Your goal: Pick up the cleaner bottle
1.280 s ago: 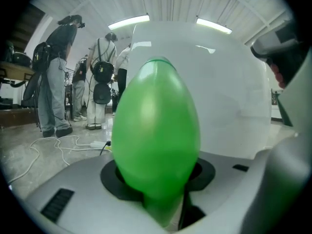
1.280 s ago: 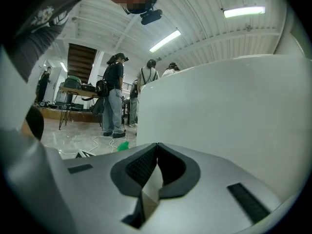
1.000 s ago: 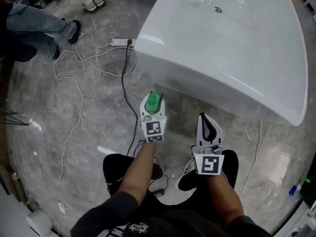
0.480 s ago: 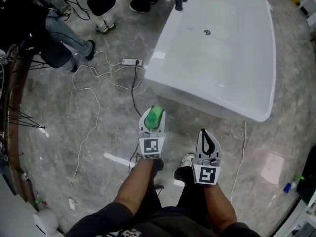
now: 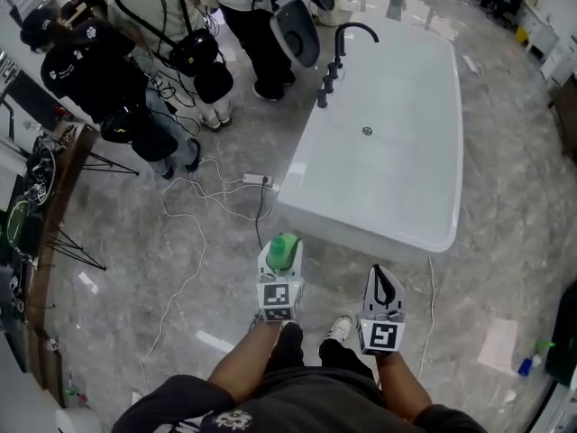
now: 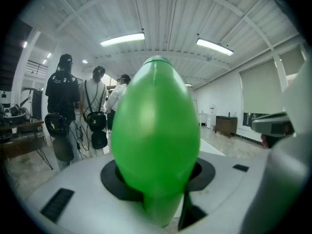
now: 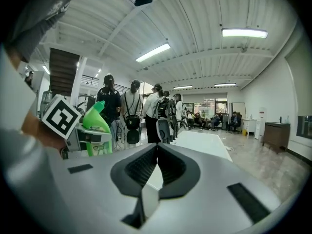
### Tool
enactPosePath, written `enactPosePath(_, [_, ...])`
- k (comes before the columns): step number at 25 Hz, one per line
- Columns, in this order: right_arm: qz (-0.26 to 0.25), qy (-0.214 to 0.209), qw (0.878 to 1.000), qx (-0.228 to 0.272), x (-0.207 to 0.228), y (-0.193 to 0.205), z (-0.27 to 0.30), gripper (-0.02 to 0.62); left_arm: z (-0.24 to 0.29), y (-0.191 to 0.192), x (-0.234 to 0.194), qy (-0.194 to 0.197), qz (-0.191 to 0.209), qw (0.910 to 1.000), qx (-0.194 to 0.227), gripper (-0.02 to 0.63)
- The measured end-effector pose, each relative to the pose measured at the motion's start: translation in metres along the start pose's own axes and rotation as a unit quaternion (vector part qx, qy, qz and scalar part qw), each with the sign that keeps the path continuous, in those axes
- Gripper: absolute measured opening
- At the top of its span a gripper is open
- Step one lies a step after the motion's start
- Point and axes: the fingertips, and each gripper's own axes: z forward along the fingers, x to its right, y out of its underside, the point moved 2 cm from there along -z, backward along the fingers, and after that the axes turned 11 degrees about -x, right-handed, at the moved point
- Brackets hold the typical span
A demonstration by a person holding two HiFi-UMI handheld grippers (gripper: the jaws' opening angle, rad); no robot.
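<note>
The grey marble floor [image 5: 126, 269] fills the scene. A big white bathtub [image 5: 397, 152] stands on it, far and a little to the right, with a black faucet [image 5: 347, 36] at its far end. Several people [image 5: 99, 70] in dark clothes stand at the far left.

Near the person, the left gripper [image 5: 280, 258] has its jaws partly apart and closed on the green cleaner bottle [image 6: 156, 130]. The bottle stands upright between them, held up in the air, well above the floor. The right gripper [image 7: 157, 152], just to its right, has its jaws pressed together with nothing between them.

A white cable [image 5: 180, 278] and a power strip [image 5: 255, 179] lie on the floor left of the bathtub.
</note>
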Motion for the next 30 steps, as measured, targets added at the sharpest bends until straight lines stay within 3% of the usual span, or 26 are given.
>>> enactPosePath(8, [-0.001,-0.001,0.999,0.037,-0.001,-0.051,-0.039,0.015,-0.054,-0.038,0.021,0.009,-0.009,0.9998,0.013,0.179])
enactPosePath(12, [-0.005,-0.005,0.999,0.053,-0.002,-0.054,-0.052,0.015,-0.065,-0.042,0.038,0.021,-0.02,0.9994,0.018,0.179])
enactPosePath(30, [0.003,0.006,0.998,0.067,0.016,-0.056,-0.082,0.015,-0.091,-0.05,0.074,0.032,-0.001,0.9984,0.045,0.179])
